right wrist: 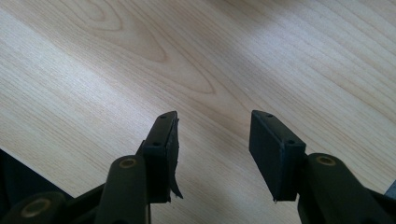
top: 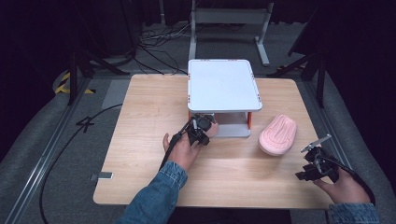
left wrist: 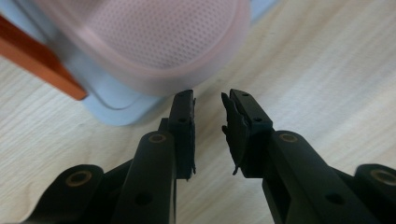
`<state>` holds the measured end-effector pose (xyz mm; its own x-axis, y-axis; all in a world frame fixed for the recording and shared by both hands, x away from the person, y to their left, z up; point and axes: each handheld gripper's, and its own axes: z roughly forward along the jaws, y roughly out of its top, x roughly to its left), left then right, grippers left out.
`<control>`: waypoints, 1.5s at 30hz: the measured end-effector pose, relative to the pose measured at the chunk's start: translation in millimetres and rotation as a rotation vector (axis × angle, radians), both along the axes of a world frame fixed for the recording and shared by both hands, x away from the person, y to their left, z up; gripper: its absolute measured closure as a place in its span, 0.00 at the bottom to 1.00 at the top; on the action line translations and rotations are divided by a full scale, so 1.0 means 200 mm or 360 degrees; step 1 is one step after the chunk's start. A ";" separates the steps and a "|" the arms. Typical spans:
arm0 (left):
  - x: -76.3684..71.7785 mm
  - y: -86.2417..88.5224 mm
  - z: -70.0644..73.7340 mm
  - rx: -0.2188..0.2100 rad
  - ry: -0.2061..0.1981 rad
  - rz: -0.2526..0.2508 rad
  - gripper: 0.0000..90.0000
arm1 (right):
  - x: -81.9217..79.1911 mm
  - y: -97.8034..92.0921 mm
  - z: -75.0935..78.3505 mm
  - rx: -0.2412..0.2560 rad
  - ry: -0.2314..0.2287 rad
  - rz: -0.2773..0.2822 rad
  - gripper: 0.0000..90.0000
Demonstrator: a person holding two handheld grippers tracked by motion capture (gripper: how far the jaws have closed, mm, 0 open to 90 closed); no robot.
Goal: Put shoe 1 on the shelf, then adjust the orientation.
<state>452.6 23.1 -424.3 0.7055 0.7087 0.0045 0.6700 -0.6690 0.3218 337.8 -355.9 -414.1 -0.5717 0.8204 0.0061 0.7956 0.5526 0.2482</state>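
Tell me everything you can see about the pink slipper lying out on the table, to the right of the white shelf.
The pink slipper lies on the bare wooden table, right of the white two-tier shelf and apart from it. It looks like soft moulded foam or rubber. Its ribbed face is up, with grooves running along its length and a paler rim around the edge. It lies slanted, one end toward the shelf's far side, the other toward the person. Nothing touches it; the right tongs hover open nearer the person.

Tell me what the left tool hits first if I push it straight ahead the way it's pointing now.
Most likely the pale pink perforated slipper lying on the white two-tier shelf's lower tray. It sits just beyond the open tips of the left tool, though the exact gap is hard to judge.
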 end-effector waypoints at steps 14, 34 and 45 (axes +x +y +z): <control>-0.15 0.07 0.15 -0.0116 -0.0002 0.0060 0.71 | 0.01 -0.01 0.04 0.0048 -0.0038 -0.0006 0.60; -0.30 0.50 0.29 -0.0237 0.0061 0.0217 0.65 | 0.12 0.02 0.28 0.0232 -0.0195 -0.0010 0.78; -0.32 0.64 0.25 -0.0236 0.0093 0.0357 0.63 | 0.33 0.09 0.32 0.0360 -0.0273 -0.0040 0.92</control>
